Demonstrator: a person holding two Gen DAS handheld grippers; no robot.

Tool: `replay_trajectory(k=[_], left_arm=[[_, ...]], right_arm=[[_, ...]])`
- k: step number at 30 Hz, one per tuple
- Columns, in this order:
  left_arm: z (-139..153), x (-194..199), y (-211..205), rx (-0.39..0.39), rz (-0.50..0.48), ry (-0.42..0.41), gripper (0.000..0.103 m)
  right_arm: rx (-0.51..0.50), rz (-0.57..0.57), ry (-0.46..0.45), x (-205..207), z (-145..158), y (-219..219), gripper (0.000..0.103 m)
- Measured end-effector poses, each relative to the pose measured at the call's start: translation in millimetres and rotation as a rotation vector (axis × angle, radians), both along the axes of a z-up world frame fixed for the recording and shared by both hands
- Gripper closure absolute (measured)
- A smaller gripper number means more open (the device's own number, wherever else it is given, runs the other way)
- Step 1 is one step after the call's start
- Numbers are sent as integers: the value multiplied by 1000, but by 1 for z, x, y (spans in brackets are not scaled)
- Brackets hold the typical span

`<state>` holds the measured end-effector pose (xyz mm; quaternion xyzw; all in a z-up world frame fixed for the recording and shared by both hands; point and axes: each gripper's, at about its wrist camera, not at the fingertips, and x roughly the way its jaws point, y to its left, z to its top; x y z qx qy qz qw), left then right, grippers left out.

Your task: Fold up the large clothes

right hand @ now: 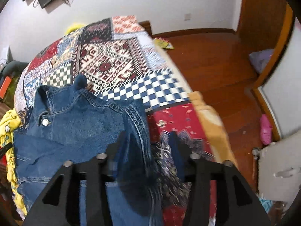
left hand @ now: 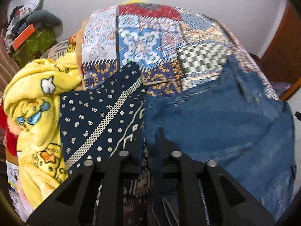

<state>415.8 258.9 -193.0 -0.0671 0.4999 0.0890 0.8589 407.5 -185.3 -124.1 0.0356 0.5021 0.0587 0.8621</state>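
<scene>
A blue denim jacket (right hand: 79,124) lies on the bed's patchwork cover (right hand: 112,62), collar and a metal button toward the far side. In the left wrist view the jacket (left hand: 216,128) fills the right half. My left gripper (left hand: 149,137) has its fingers nearly together on the jacket's left edge, beside a dark dotted cloth (left hand: 97,116). My right gripper (right hand: 148,137) stands wider, with a bunched fold of the jacket's right edge between its fingers; the image is blurred there.
A yellow cartoon blanket (left hand: 37,116) is heaped at the bed's left. Cluttered shelves (left hand: 24,32) stand far left. To the right of the bed are a wooden floor (right hand: 216,60), a door frame (right hand: 272,60) and a pink object (right hand: 266,130).
</scene>
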Motion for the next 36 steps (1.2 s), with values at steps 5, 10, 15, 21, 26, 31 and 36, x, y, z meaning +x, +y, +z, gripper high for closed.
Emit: replay_trajectory(k=[5,10,15,21,26,31,36], left_arm=[[56,-39,-26,88,-14,-148,16],[95,-75,-50,100,-50,-198,9],[113,-117,-65,102,-68,-231,2],[91,-164,-66,24,-97,-179,2],[54,-197,-61,-76,-86,-104,2],[4,-226,-53,-293,-55,-15,2],[-57,-248,-59,-490,-49,138,2]], right_arm=[[41,56,-73,-38,49,-1,31],[-12,157,-124,-82,82,12,30],[-30,232,-187,-128,92,22,19],[-25,243,-140,-167,66,19,19],[-15,229,-46,-196,35,11,19],[23,235,11,-224,9,4,19],[103,213,82,-248,-23,-6,19]])
